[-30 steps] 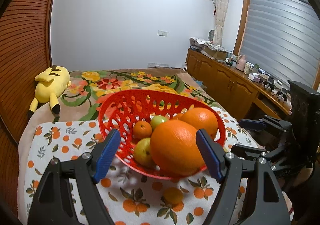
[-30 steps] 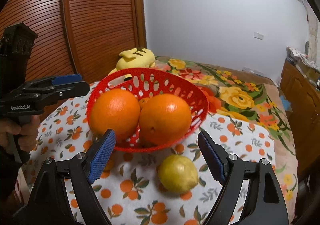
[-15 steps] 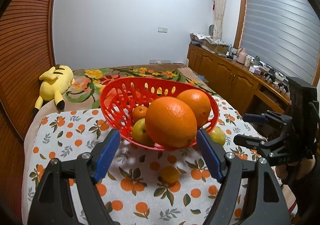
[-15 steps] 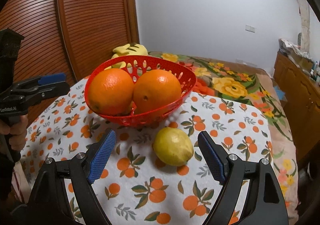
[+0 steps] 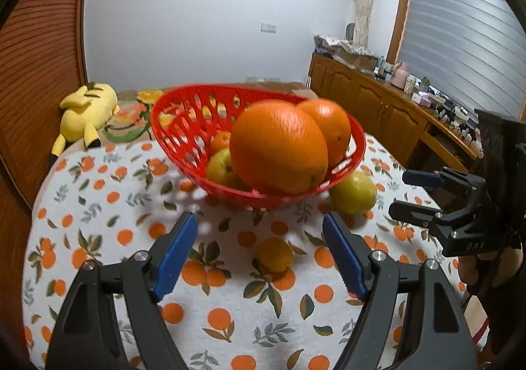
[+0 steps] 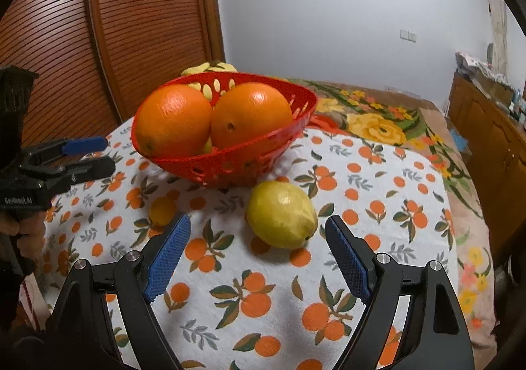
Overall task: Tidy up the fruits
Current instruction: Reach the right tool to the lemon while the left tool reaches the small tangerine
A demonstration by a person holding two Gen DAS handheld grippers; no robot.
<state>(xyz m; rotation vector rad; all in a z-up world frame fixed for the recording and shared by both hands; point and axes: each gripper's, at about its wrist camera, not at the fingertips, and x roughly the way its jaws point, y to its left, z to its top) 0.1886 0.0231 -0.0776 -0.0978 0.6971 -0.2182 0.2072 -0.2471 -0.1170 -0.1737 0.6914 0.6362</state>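
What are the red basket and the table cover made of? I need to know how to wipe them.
Red basket: apparently moulded plastic, slightly glossy, with punched oval holes. Table cover: looks like matte woven or terry fabric printed with oranges; the exact weave is unclear.

We see a table draped in a white cloth (image 6: 388,173) printed with oranges and leaves, filling the lower half of both views. Directly on it, at centre, sits a red perforated basket (image 6: 230,166). Just below it in the right wrist frame lies a big yellow-green fruit (image 6: 281,214), and lower left of the basket a small yellow one (image 6: 162,210).
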